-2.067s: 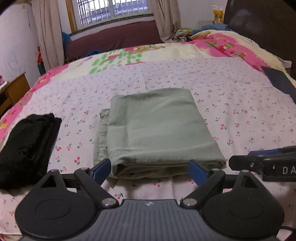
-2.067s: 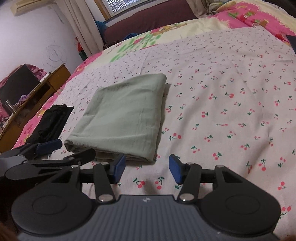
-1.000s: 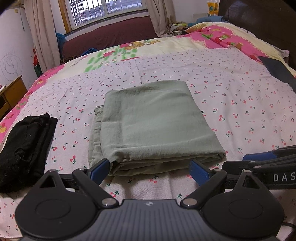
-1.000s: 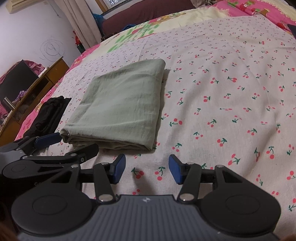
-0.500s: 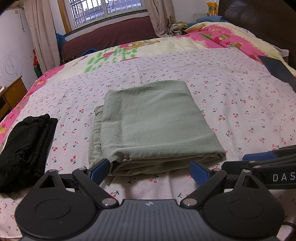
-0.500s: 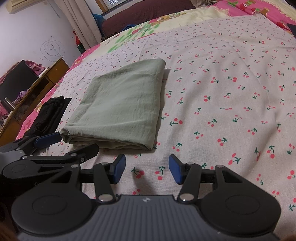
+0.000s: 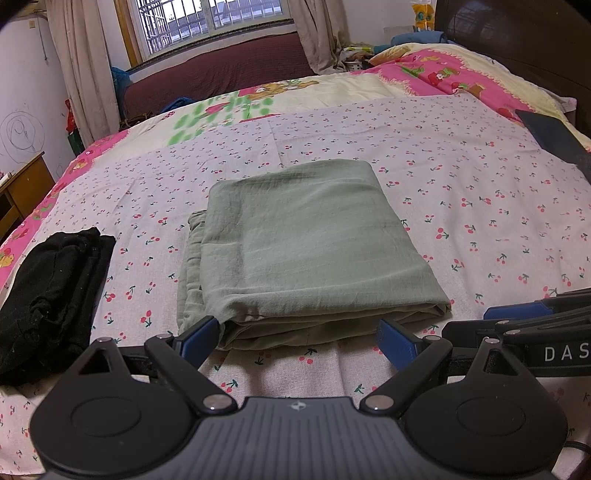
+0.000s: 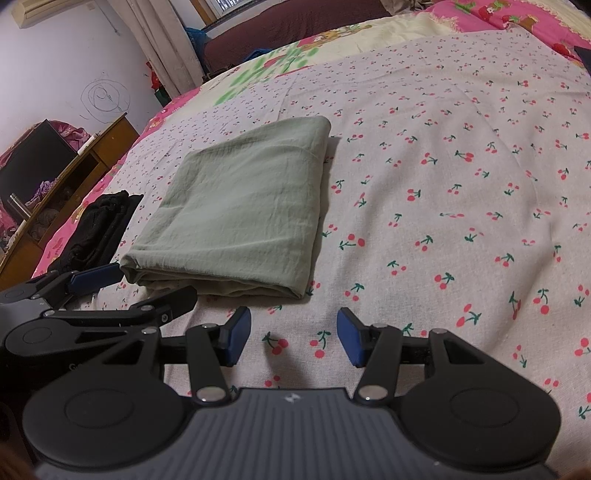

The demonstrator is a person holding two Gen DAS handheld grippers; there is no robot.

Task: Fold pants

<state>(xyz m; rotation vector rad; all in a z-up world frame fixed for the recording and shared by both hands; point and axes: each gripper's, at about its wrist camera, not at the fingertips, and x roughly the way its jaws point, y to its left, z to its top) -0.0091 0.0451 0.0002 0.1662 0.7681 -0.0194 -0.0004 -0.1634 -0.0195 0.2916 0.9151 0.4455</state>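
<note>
Pants (image 7: pixel 306 243), sage green and folded into a flat rectangle, lay on the cherry-print sheet (image 7: pixel 480 206) in the middle of the left wrist frame; in the right wrist frame we saw them (image 8: pixel 243 210) at centre left. Their layered edges faced the lower part of both frames, and a looser strip of the same cloth stuck out along the left side in the left wrist view.

We held the left gripper (image 7: pixel 297 338) at the bottom centre of its own frame with its blue pads spread wide. Nothing sat between them; the left pad (image 7: pixel 199 338) overlapped the near left corner of the fold in the picture, though we could not tell if it touched. We held the right gripper (image 8: pixel 293 336) at the bottom centre of its frame, released too, its pads parted over bare sheet just to the lower right of the fold.

A black garment (image 7: pixel 51 295) lay bunched at the left edge of the left wrist frame, apart from the green fold. A barred window (image 7: pixel 210 18) with curtains filled the upper left there, and a wooden cabinet (image 8: pixel 74 173) stood at the left of the right wrist frame.
</note>
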